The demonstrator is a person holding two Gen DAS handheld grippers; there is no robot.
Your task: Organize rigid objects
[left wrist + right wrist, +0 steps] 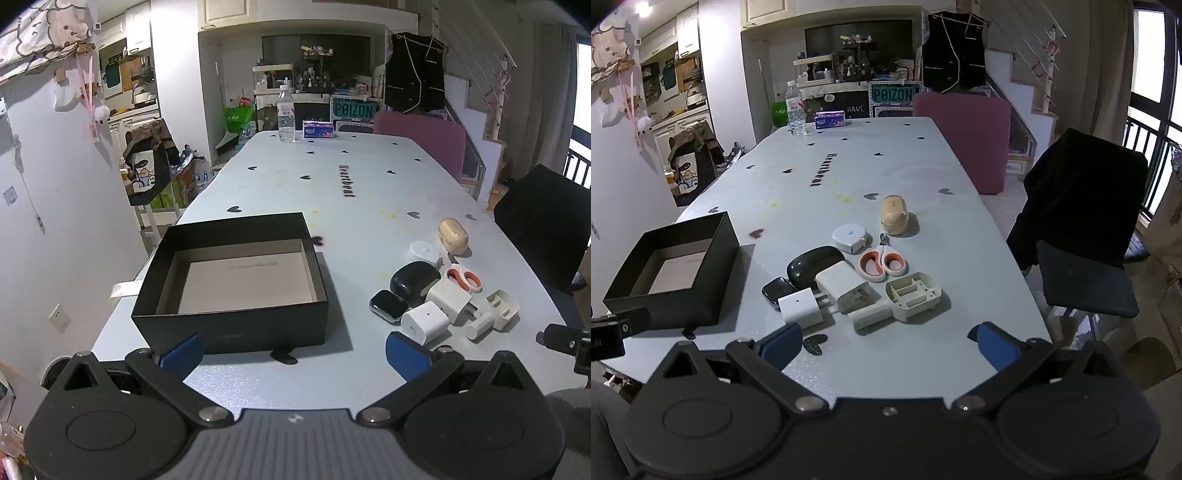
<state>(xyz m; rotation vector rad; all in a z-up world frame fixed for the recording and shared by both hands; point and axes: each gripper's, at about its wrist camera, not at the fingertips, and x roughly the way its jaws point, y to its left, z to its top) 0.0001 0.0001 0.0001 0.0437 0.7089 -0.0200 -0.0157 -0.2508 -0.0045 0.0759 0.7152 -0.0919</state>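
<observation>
Both grippers hover over the table (369, 206), fingers spread wide, holding nothing.
An empty black box (236, 280) sits left of a cluster of small gadgets (849, 280).

Pretty much the same hardware is seen on both sides. The left gripper (295, 354) is built from matte black plastic: two big rounded housings, each stamped with a circular recess and topped by a triangular cutout. Black link arms are pinned to the body with shiny silver rivets, and the fingers (183, 355) are faced with blue textured pads. A ribbed grey centre plate with a tiny logo mark is fitted between the housings. The right gripper (890, 347) is made the same way, blue-padded fingers (997, 349) included, but its centre plate looks black. A bit of grey sleeve is spotted at the frame edges.
</observation>
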